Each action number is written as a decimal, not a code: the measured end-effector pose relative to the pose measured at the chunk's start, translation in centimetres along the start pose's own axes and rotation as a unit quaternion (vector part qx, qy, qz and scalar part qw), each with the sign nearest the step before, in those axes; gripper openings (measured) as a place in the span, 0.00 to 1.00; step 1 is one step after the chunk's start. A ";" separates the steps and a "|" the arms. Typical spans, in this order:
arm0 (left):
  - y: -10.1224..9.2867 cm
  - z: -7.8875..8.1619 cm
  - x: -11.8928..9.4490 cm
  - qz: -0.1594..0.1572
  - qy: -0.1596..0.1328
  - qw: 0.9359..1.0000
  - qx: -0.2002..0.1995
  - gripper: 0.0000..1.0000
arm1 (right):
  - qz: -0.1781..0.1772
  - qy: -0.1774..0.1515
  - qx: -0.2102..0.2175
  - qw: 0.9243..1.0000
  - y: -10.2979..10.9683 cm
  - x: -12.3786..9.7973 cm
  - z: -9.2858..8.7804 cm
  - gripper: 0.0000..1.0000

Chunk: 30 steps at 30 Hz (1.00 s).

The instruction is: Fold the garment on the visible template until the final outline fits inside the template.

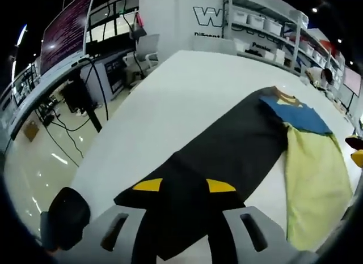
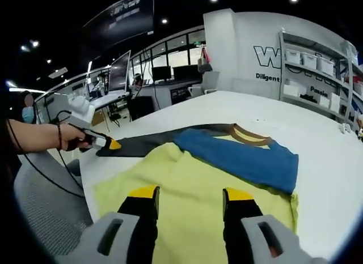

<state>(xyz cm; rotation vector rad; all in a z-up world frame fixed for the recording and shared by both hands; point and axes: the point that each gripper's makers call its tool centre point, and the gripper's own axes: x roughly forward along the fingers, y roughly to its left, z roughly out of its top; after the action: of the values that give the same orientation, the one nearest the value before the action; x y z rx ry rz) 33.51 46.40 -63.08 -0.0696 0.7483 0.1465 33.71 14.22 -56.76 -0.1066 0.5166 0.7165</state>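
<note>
your left gripper (image 1: 184,187) has its jaws closed down on the dark end of the garment (image 1: 244,145), which lies stretched long across the white bench (image 1: 170,105). your right gripper (image 2: 190,196) hovers with jaws apart over the yellow part of the garment (image 2: 187,190), holding nothing. in the right gripper view the left gripper (image 2: 108,143) shows at the bench edge, pinching the dark strip. the blue section (image 2: 238,156) lies over the yellow near the collar. i'd judge folding barely begun: the garment is spread long, and i can't make out the template outline.
</note>
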 end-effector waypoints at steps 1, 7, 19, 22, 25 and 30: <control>0.0 0.0 0.0 0.000 -0.002 1.000 -0.001 0.18 | 0.000 0.001 0.000 1.000 0.0 0.0 0.0 0.42; -0.3 0.2 0.2 -0.009 -0.013 1.000 0.004 0.06 | 0.003 -0.005 0.003 1.000 0.1 -0.1 0.1 0.43; 0.0 0.3 0.1 -0.014 -0.010 0.997 -0.069 0.00 | 0.004 0.000 0.007 1.000 0.2 -0.1 -0.2 0.44; 0.1 0.3 0.1 -0.017 -0.012 0.997 -0.077 0.00 | 0.003 -0.001 0.007 1.000 0.1 -0.1 -0.1 0.44; 0.3 1.7 -0.8 -0.017 -0.041 0.995 -0.087 0.00 | 0.000 0.001 0.012 1.000 -0.2 -0.2 -0.4 0.44; 0.3 3.4 -1.9 -0.028 -0.071 0.994 -0.081 0.00 | -0.007 0.013 0.015 1.000 -0.5 -0.5 -1.3 0.43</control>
<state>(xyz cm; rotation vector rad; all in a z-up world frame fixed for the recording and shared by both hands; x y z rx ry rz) 34.34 46.90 -59.32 -0.2330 0.5910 0.1570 33.16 13.22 -57.66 -0.0915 0.5508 0.6948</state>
